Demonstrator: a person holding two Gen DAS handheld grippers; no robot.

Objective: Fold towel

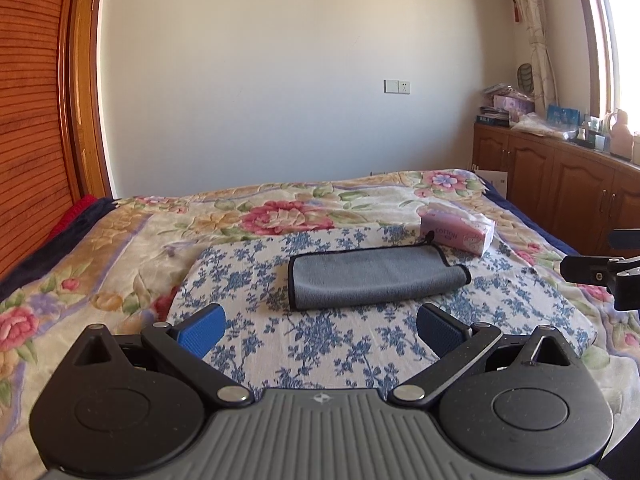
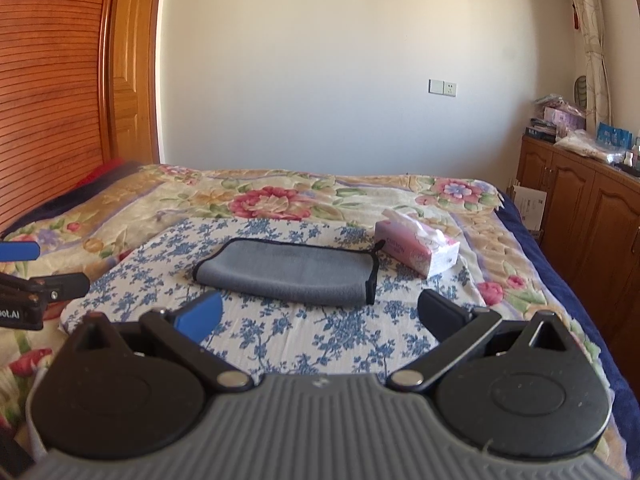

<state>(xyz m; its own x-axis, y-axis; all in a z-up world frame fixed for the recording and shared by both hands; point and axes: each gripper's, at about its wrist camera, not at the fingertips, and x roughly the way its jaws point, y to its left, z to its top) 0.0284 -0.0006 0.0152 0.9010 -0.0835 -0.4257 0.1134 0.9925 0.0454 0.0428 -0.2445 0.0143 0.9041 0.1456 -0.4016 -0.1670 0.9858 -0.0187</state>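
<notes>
A grey towel (image 1: 372, 276) with black trim lies folded in a flat rectangle on a blue-flowered cloth (image 1: 280, 332) spread on the bed. It also shows in the right wrist view (image 2: 288, 272). My left gripper (image 1: 320, 326) is open and empty, held above the cloth a little short of the towel. My right gripper (image 2: 320, 316) is open and empty, also just short of the towel. Part of the right gripper shows at the right edge of the left wrist view (image 1: 600, 272). Part of the left gripper shows at the left edge of the right wrist view (image 2: 36, 288).
A pink tissue pack (image 1: 456, 232) lies just behind the towel's right end, also seen in the right wrist view (image 2: 416, 246). The bed has a floral blanket (image 1: 120, 240). Wooden cabinets (image 1: 560, 184) with clutter stand on the right, a wooden door (image 1: 36, 120) on the left.
</notes>
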